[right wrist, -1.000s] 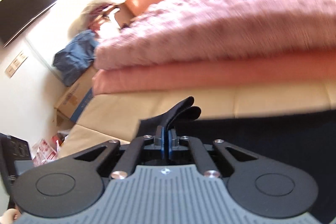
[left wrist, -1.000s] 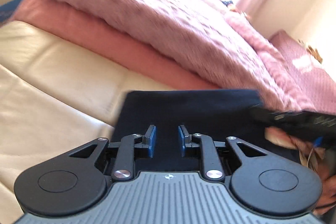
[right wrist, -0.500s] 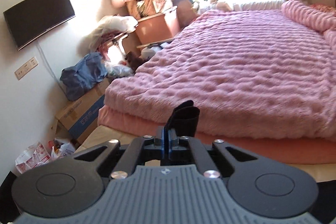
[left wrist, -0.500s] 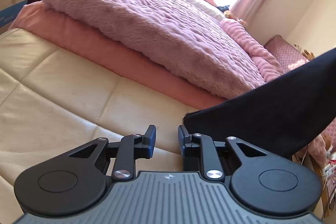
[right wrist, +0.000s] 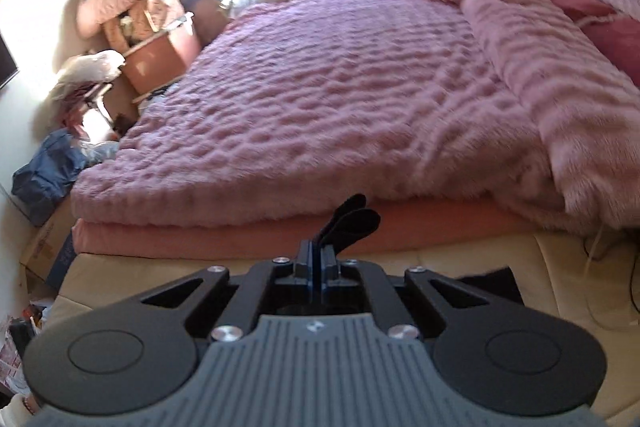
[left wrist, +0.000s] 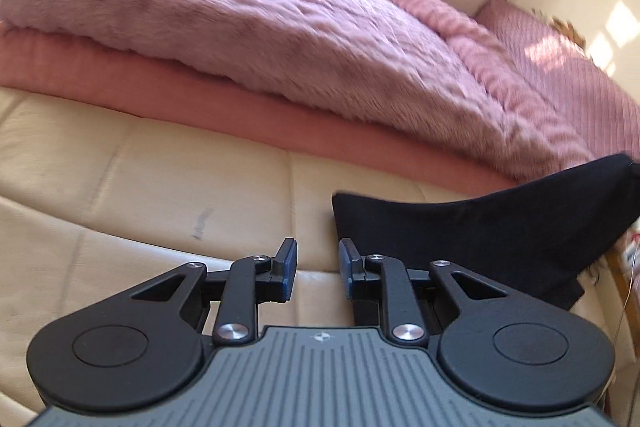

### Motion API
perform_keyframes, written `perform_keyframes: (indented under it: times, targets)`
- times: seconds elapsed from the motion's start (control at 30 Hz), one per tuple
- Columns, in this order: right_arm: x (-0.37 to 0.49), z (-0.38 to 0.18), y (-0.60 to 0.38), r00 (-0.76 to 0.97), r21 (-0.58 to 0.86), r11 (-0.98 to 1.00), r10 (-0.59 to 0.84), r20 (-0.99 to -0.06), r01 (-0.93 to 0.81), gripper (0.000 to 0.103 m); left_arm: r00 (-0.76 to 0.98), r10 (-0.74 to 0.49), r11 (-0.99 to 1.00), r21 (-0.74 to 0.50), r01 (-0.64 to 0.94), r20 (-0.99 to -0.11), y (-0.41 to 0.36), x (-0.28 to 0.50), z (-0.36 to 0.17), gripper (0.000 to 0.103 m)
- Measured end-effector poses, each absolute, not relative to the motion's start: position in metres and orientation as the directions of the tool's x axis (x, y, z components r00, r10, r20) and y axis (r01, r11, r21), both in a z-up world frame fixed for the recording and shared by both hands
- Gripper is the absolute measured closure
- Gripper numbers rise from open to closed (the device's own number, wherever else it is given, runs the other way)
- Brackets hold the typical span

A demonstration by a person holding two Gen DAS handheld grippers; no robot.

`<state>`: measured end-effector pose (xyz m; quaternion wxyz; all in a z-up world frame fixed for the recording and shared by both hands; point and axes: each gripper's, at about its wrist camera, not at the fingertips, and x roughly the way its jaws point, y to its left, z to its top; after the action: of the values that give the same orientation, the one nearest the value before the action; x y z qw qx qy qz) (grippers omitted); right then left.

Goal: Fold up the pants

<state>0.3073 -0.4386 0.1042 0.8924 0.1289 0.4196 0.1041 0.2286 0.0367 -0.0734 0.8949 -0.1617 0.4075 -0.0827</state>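
Note:
The black pants (left wrist: 460, 235) lie partly on the cream leather cushion (left wrist: 160, 195), and their far end rises toward the upper right. My left gripper (left wrist: 314, 261) hovers over the cushion just left of the pants. It is open, and bare cushion shows between its blue pads (left wrist: 289, 259). In the right wrist view my right gripper (right wrist: 316, 259) is shut on a fold of the pants (right wrist: 352, 223), which sticks out past the fingertips. Another bit of the pants (right wrist: 494, 281) lies on the cushion behind the right finger.
A bed with a fuzzy pink blanket (right wrist: 360, 87) over a salmon sheet (right wrist: 200, 235) borders the cushion's far side. Boxes, bags and piled clothes (right wrist: 132, 27) crowd the floor at the left. A cable (right wrist: 600, 251) trails at the right.
My right gripper has risen and swung right with the pants fold. In the left wrist view the pants have drawn off to the right, baring the cushion under the left gripper.

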Motion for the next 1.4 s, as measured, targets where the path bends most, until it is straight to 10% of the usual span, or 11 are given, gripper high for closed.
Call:
perform_keyframes:
  times: [0.37,0.83,1.27,1.4]
  targets:
    - [0.326,-0.084,-0.520,0.536,0.258,0.956,0.147,-0.831,0.137,0.103,0.550,-0.286,0.956,-0.274,0.106,-0.784,-0.027,0.258,-0.103,0.078]
    - [0.325,0.004,-0.486,0.673,-0.015,0.999,0.024,-0.740,-0.052,0.103,0.555,-0.263,0.962,-0.255,0.094,-0.789,-0.027,0.280,-0.101,0.079]
    - [0.370,-0.120,-0.511,0.551,-0.114,0.991,-0.131,-0.824,0.065,0.103,0.541,-0.258,0.962,-0.262,0.071,-0.801,-0.041,0.308,-0.119,0.078]
    - [0.376,-0.121,-0.508,0.544,-0.134,0.990,-0.136,-0.828,0.043,0.103,0.542,-0.281,0.935,-0.353,-0.032,-0.792,-0.020,0.314,-0.134,0.061]
